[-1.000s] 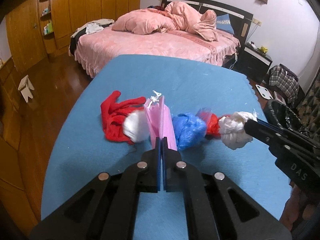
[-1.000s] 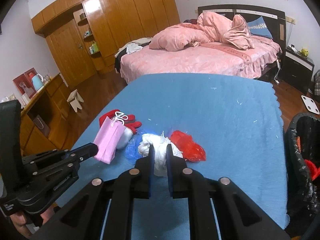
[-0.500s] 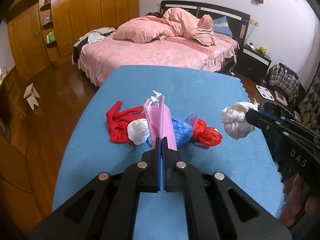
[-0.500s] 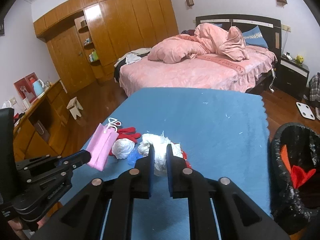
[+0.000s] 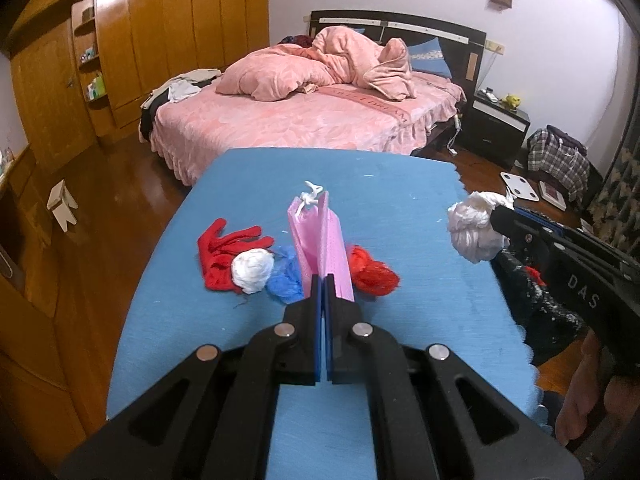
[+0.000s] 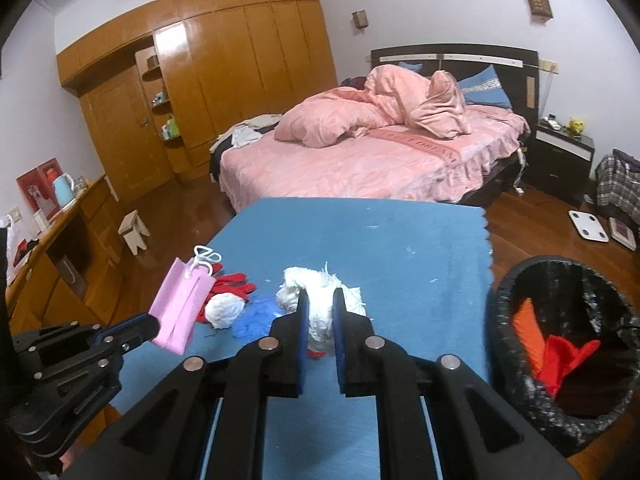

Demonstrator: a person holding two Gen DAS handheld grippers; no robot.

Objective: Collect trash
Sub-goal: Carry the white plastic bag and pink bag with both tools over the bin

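So the white wad (image 6: 320, 312) is the thing in play right now. It's pinched in my right gripper (image 6: 319, 312), fingers closed in on it with a gap only as wide as the wad itself, and it's hanging up off the blue table (image 6: 420, 248) rather than lying on it. No real long axis to speak of, it's a lumpy ball with a few frayed threads sticking out the top, so I don't think orientation matters for the drop.

What matters is where the bin is. The black trash bin (image 6: 500, 320) sits off the table's right edge, to the right of the wad and lower than it, mouth open upward, with some red and orange stuff already inside. In the left wrist view the wad looks just about over the table's right edge, with the bin's dark rim showing below it. My guess: carry it a bit further right, then let go.

My left gripper (image 5: 322, 284) is pressed almost flat shut on the pink paper bag (image 5: 320, 236), holding it upright by its bottom edge, long axis vertical, white string handle at the top, narrow edge facing me. It's well left of the bin, so the right hand goes first.

Still on the table: a red glove (image 5: 218, 248), a white ball (image 5: 252, 270), a blue plastic scrap (image 5: 286, 280) and a red plastic scrap (image 5: 372, 272), all bunched together.
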